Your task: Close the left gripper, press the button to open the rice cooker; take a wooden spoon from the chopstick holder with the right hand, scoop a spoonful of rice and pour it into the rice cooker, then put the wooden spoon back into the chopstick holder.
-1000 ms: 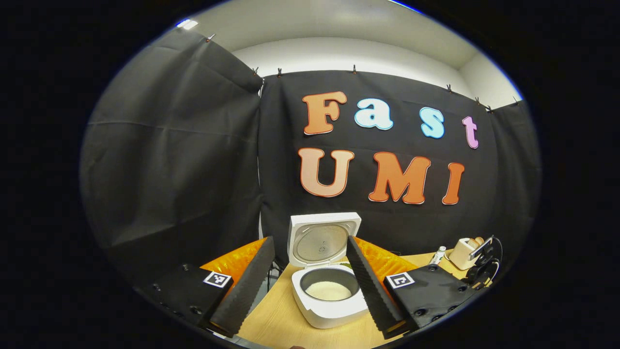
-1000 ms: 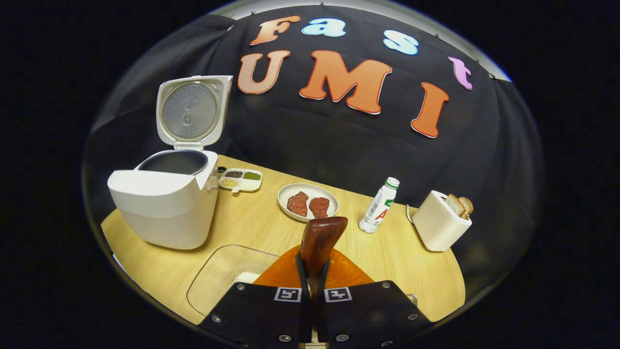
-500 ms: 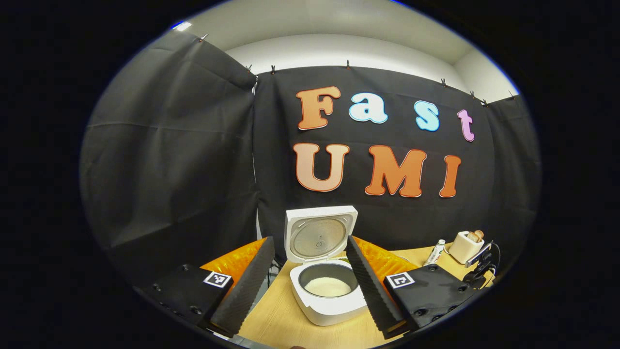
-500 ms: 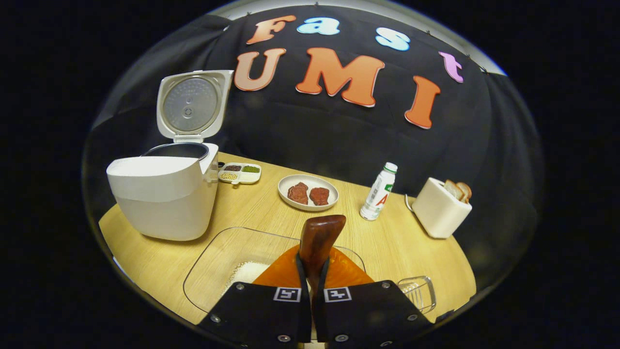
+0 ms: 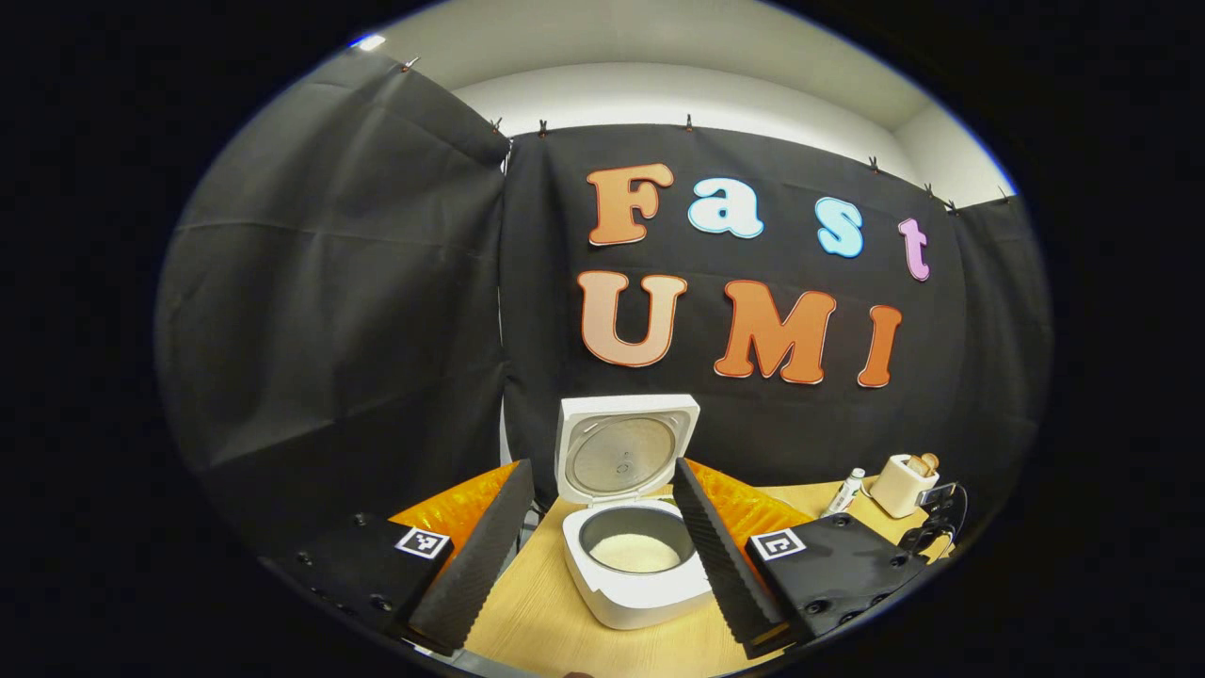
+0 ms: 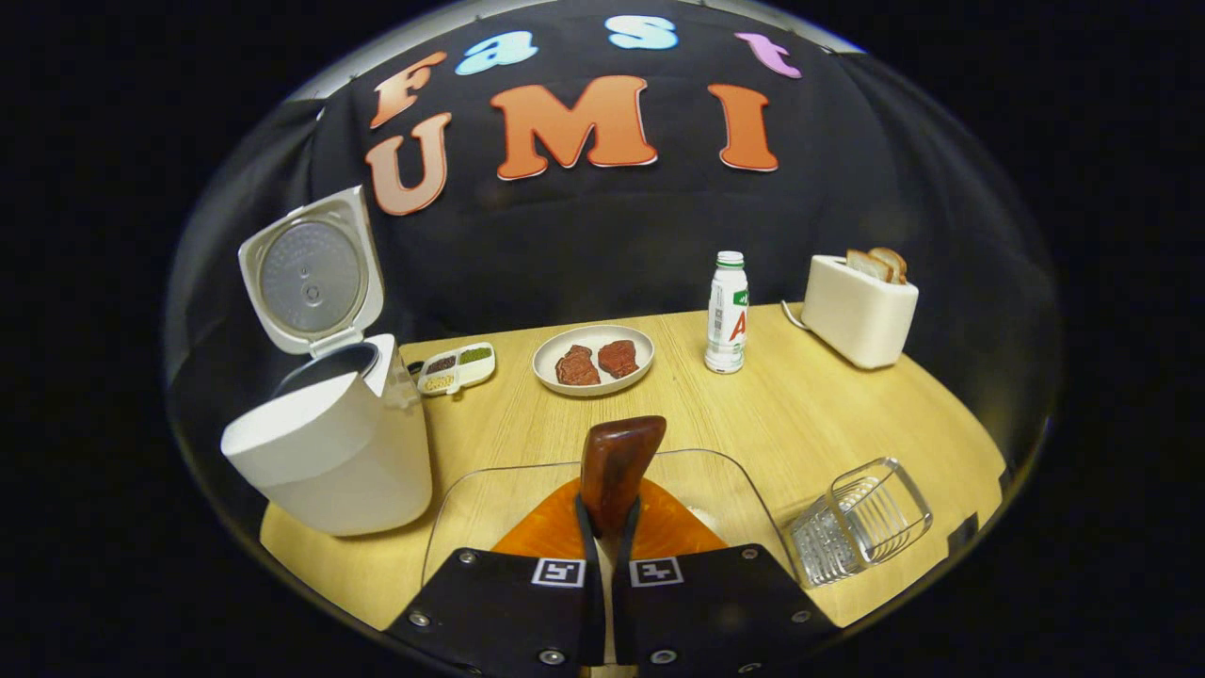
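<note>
The white rice cooker (image 5: 633,589) stands with its lid (image 5: 621,454) raised and pale rice in the pot. My left gripper (image 5: 601,466) is open, held back from the cooker, with one finger on each side of it in the view. My right gripper (image 6: 607,513) is shut on the dark wooden spoon (image 6: 617,460), whose bowl points up and forward. Whether the spoon carries rice cannot be told. Below the spoon lies a clear glass dish (image 6: 471,494) with rice. The clear ribbed chopstick holder (image 6: 861,518) stands to the right. The open cooker (image 6: 329,457) is at the left.
On the wooden table (image 6: 828,414) stand a plate of meat (image 6: 593,360), a small divided tray of grains (image 6: 457,367), a white bottle (image 6: 727,311) and a toaster with bread (image 6: 859,306), all along the back by the black cloth wall.
The right gripper view has swung to the right with the spoon still held, so the chopstick holder has come fully into sight. The left gripper has barely shifted.
</note>
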`<state>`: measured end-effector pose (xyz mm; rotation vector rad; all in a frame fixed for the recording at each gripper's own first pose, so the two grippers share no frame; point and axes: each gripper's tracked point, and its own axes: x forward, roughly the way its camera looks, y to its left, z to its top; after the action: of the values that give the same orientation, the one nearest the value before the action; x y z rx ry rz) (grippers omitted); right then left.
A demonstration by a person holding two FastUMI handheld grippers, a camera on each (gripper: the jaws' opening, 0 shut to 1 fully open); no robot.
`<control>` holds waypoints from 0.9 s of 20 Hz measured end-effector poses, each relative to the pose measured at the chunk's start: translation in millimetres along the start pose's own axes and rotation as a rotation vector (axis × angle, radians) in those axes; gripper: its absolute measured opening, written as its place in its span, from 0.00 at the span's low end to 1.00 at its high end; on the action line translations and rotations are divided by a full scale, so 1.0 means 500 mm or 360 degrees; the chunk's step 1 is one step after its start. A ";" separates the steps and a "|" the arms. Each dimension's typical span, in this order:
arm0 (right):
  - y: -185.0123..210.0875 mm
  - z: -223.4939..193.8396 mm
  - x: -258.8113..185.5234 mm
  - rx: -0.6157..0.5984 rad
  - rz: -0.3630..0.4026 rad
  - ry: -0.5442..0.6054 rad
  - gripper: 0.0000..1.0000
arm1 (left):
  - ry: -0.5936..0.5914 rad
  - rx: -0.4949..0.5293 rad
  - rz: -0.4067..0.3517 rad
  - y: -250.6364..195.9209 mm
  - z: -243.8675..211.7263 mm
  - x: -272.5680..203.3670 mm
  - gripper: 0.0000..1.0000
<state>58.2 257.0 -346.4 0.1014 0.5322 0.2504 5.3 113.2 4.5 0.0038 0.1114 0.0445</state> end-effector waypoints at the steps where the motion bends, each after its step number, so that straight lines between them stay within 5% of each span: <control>1: 0.008 -0.008 0.003 0.0081 0.0020 0.0024 0.03 | 0.0000 0.0010 -0.0002 -0.001 0.000 0.001 1.00; 18: 0.049 -0.045 0.039 0.0884 0.0121 0.0193 0.03 | 0.0024 0.0034 -0.0046 -0.025 -0.004 0.005 1.00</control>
<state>57.8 286.6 -371.3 0.6498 0.7091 0.1777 8.1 100.8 1.9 0.0231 0.1267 0.0146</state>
